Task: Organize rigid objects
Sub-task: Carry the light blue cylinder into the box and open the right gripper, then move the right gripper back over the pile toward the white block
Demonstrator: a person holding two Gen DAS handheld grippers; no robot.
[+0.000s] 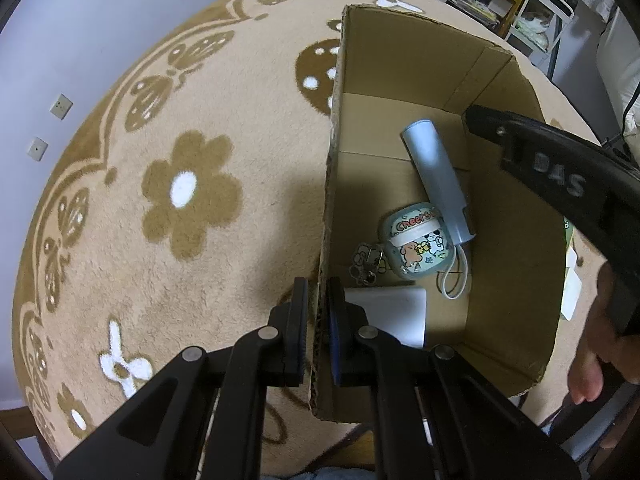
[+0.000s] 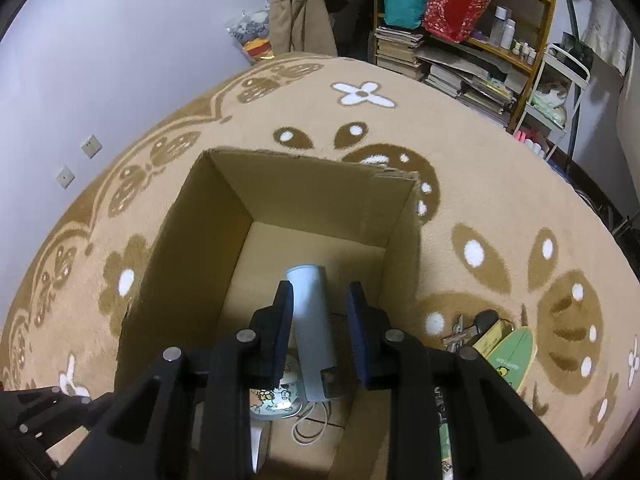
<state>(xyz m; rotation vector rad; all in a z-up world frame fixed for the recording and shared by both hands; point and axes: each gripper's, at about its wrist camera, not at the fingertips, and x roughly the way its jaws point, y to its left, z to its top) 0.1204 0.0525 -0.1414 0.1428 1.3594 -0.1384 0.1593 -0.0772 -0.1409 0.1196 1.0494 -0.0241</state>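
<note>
An open cardboard box (image 1: 516, 240) (image 2: 320, 196) stands on the carpet. Inside lie a pale blue cylinder (image 1: 434, 176) (image 2: 310, 320) with a white wrist cord, a small "Cheers" cartoon case (image 1: 416, 244) (image 2: 276, 398) with a keychain (image 1: 366, 264), and a white flat item (image 1: 394, 312). My left gripper (image 1: 318, 292) is shut on the box's left wall. My right gripper (image 2: 320, 300) is open and empty, held over the box above the cylinder; one of its fingers (image 1: 532, 152) shows in the left wrist view.
A green and yellow flat pack (image 2: 508, 350), keys and a dark fob (image 2: 474, 328) lie on the carpet right of the box. A bookshelf (image 2: 472, 52) with books and bags stands at the back. The beige flowered carpet (image 1: 180, 200) spreads to the left.
</note>
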